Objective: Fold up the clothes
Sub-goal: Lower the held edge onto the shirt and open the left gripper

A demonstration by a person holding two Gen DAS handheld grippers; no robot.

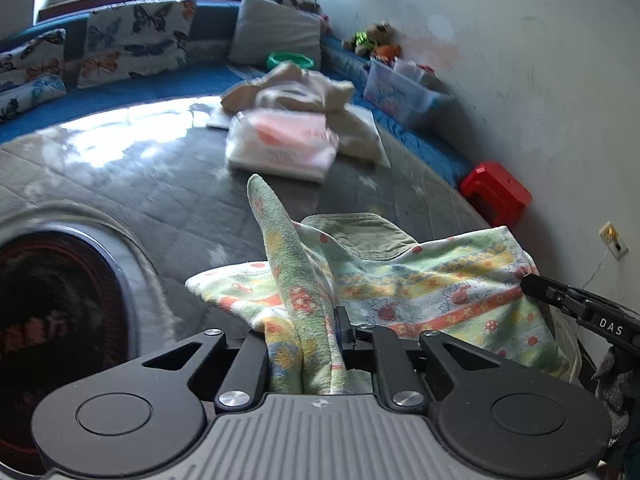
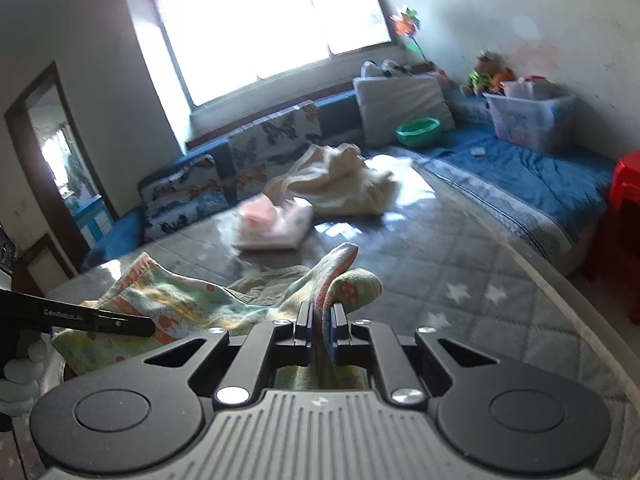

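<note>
Home bedroom: quilted grey mattress point(image 2: 460, 256), butterfly pillows point(image 1: 136, 40), stuffed toys point(image 2: 490, 74) upper right, bright window point(image 2: 264, 20) top centre.

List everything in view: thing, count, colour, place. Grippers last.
patterned towel: one, green, yellow and orange, near end of the mat, held at two edges
folded garment: one, white and pink, mid-mat
crumpled cloth: one, cream, behind the folded garment
butterfly cushions: two or more, white, under the window
grey pillow: one, far corner
green bowl: one, beside the pillow
storage bin: one, clear, by the wall
red stool: one, by the wall
left gripper: jaws shut on towel
right gripper: jaws shut on towel
</note>
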